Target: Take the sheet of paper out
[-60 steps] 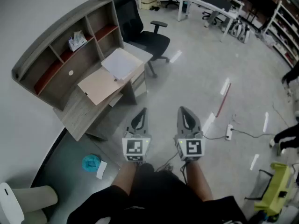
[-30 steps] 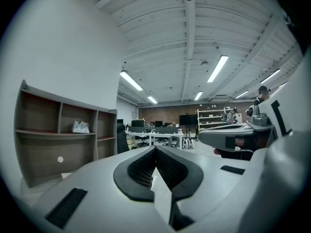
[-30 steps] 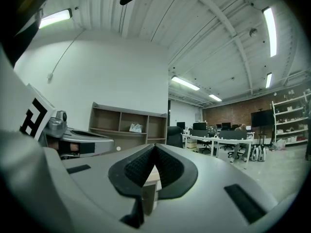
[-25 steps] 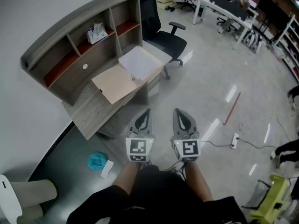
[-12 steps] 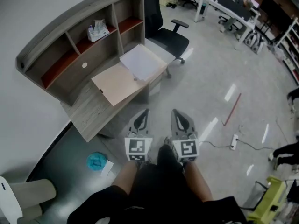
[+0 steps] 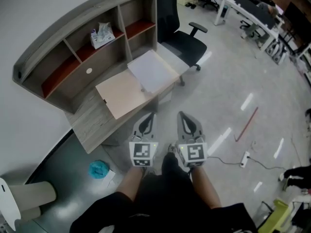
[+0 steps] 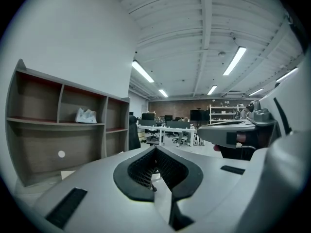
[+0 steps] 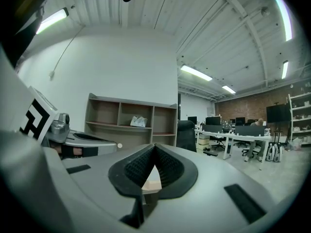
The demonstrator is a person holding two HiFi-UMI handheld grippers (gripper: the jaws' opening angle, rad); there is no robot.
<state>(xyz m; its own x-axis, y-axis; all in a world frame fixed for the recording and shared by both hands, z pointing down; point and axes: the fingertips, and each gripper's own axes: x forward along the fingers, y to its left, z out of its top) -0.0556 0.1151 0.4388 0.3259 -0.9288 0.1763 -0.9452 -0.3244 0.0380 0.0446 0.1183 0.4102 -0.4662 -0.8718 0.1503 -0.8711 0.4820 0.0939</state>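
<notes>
Nothing of the job is done yet, as far as I can judge. The sheet of paper [image 6: 153,71] lies flat on the desk [image 6: 92,123], apparently on the right half of an opened tan folder [image 6: 121,93], whose bare left half lies just beside it. Both tools are well short of it, out over the floor.

My left hand-held gripper [image 6: 151,115] has its jaws pressed together with nothing between them. The right hand-held gripper [image 6: 181,115] is the same, closed and empty. Each gripper view shows the dark pads meeting at a point, with the desk and shelves far beyond.

What is left, I reckon, is all of it: get up to the desk, part one pair of jaws, catch an edge of the sheet and draw it clear of the folder. The other tool may need to pin the folder down.

The sheet is white, thin and square-cornered, so it will likely bend when lifted by one edge. The folder looks like matte card. The desk is grey wood grain, and its shelf unit [image 6: 73,38] has reddish-brown shelf boards, with a crumpled tissue pack [image 6: 102,35] in one bay. The tools have smooth grey shells and finely ribbed black pads. The floor [image 6: 228,81] is pale and glossy, throwing back streaks of light.
</notes>
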